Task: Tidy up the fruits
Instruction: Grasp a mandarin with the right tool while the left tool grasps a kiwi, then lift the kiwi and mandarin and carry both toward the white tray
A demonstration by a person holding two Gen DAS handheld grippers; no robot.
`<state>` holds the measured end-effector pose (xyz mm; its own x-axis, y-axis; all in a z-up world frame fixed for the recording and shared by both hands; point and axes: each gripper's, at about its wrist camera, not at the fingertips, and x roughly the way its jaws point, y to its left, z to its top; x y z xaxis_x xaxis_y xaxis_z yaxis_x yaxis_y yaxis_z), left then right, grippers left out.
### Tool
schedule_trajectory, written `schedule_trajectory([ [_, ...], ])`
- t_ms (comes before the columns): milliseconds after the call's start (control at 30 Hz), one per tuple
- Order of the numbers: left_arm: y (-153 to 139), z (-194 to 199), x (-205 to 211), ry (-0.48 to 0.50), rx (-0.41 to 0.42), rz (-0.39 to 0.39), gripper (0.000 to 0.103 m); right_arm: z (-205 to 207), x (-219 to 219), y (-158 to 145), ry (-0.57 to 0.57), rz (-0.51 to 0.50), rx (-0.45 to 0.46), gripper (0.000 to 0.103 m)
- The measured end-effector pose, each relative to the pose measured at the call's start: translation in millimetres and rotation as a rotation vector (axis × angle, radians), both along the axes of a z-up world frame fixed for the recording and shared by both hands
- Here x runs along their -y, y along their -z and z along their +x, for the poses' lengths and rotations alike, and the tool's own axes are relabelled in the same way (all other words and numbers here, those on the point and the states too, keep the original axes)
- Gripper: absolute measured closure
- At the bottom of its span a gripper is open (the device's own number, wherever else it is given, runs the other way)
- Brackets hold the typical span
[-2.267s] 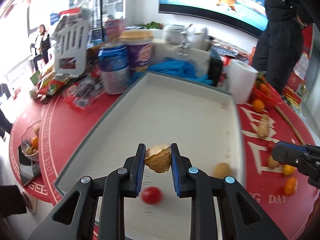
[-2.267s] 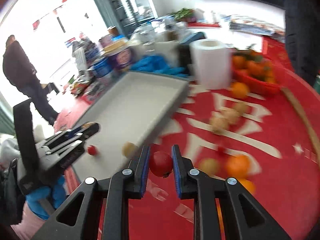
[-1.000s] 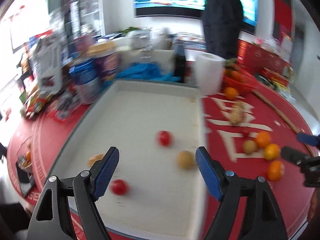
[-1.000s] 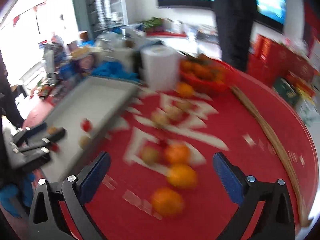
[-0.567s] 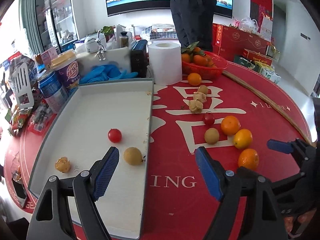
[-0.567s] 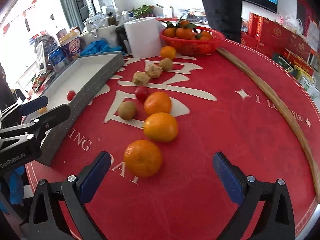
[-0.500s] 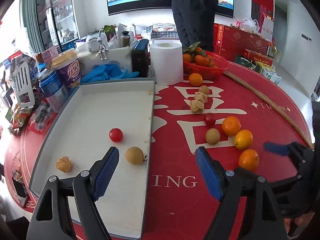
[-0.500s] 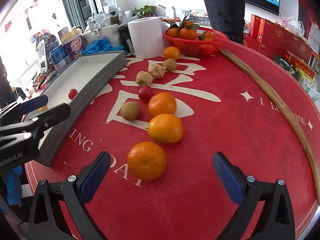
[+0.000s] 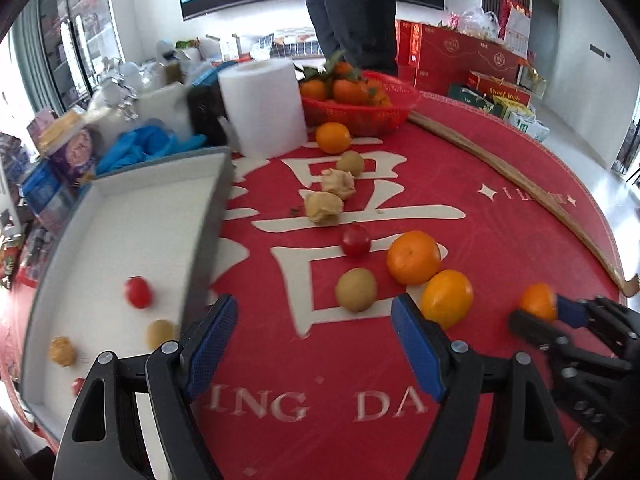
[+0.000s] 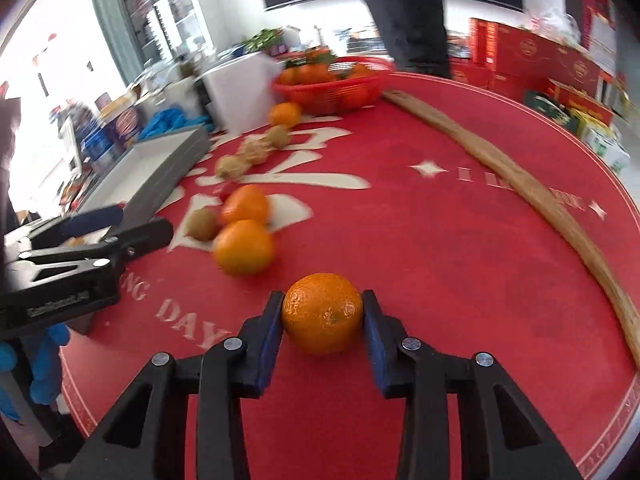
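Observation:
My right gripper (image 10: 322,314) is closing, and its blue pads touch both sides of an orange (image 10: 322,312) that rests on the red tablecloth. The left wrist view shows that orange (image 9: 538,302) at the right, between the right gripper's fingertips. My left gripper (image 9: 314,312) hangs open and empty over the cloth, just short of a brown kiwi (image 9: 356,290). Two more oranges (image 9: 414,258) (image 9: 448,298) and a cherry tomato (image 9: 355,240) lie beyond it. To the left, the grey-walled white tray (image 9: 208,216) holds a cherry tomato (image 9: 137,292), a small brown fruit (image 9: 160,334) and a husked fruit (image 9: 62,352).
Two husked fruits (image 9: 323,208), another kiwi (image 9: 350,163) and an orange (image 9: 333,138) trail toward a red basket (image 9: 360,114) of tangerines. A paper roll (image 9: 264,108) stands behind the tray. A wooden stick (image 9: 520,196) curves along the right edge. A person (image 9: 352,12) stands behind the table.
The right gripper dropped onto the nearest orange and its jaws closed from wide open to touching it. The left gripper moved right, off the tray and over the tablecloth, still open.

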<state>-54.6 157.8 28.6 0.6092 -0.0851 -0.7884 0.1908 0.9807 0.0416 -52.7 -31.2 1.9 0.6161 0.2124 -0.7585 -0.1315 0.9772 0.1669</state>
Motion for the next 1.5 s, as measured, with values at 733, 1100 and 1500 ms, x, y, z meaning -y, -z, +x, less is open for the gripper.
schedule_trajectory([
  [733, 18.8, -9.4, 10.9, -0.025, -0.004, 0.0, 0.076, 0.9, 27.2, -0.3, 0.047, 0.054, 0.038, 0.064],
  [1100, 19.4, -11.0, 10.5, -0.024, 0.002, -0.008, 0.076, 0.8, 27.4, -0.5, 0.047, 0.05, 0.038, 0.064],
  [1500, 14.5, -14.5, 4.6, -0.02, -0.013, -0.039, 0.076, 0.2, 26.4, -0.7, 0.049, 0.042, 0.037, 0.064],
])
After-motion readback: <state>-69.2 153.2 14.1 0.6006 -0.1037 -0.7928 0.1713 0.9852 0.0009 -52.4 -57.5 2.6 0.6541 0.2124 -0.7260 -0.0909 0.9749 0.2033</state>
